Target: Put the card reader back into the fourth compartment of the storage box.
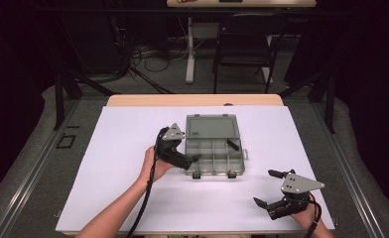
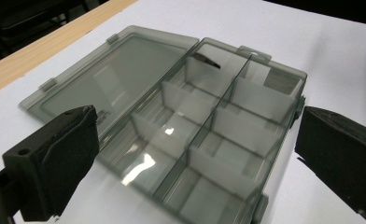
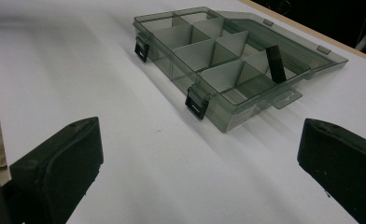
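Now the left gripper [image 1: 195,159] hovered wide open at the box's [image 1: 215,145] left edge, gripping nothing. Mid-table the box lay open, lid [image 1: 212,127] flat; the right gripper [image 1: 268,187] gaped, well apart.

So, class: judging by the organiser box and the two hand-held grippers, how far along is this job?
Done: the organiser box lies open, lid flat behind it, and one black piece leans in a far-right compartment. In hand: nothing; the left hand-held gripper sits open at the box's left edge, and the right hand-held gripper waits open, apart on the white table. Left: probably filling the other compartments, which look empty.
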`<state>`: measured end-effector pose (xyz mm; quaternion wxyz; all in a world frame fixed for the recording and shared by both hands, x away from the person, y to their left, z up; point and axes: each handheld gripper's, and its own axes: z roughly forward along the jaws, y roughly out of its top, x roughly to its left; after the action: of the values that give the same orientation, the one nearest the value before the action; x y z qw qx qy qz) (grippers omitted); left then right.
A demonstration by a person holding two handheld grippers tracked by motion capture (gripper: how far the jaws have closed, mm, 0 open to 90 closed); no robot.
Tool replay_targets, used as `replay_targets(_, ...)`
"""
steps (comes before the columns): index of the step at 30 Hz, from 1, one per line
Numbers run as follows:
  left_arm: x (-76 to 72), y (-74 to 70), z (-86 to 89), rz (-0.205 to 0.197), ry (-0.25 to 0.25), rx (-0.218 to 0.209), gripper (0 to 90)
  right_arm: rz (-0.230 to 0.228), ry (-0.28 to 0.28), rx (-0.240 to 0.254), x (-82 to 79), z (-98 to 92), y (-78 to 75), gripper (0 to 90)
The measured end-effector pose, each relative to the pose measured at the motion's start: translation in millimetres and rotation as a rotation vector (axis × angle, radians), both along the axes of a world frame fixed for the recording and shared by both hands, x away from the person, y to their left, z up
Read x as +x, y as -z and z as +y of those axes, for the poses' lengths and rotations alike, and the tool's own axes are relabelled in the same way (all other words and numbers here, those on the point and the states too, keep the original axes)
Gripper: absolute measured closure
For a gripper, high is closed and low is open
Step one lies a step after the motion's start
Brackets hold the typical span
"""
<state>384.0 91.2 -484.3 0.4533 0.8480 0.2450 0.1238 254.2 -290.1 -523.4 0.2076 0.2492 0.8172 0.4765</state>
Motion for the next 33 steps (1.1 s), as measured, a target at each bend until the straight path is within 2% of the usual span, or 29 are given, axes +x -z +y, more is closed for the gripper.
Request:
replay_targets(8, -11.8, 1.2, 27.5, -0.006, -0.050, -0.019, 0.0, 0.000, 0.001, -0.001, 0.0, 0.3, -0.1, 0.0)
replay_targets(14, -18.7, 0.6, 37.1, -0.010, -0.060, -0.019, 0.0, 0.001, 0.002, 0.000, -0.1, 0.1, -0.1, 0.0)
replay_targets(25, -30.9, -2.4, 52.7, -0.031, -0.090, -0.052, 0.0, 0.001, 0.003, 0.000, -0.3, 0.1, -0.3, 0.0)
replay_targets(33, -42.2, -4.2, 70.2, -0.058, -0.123, -0.082, 0.0, -0.001, 0.005, 0.002, -0.3, 0.2, -0.3, 0.0)
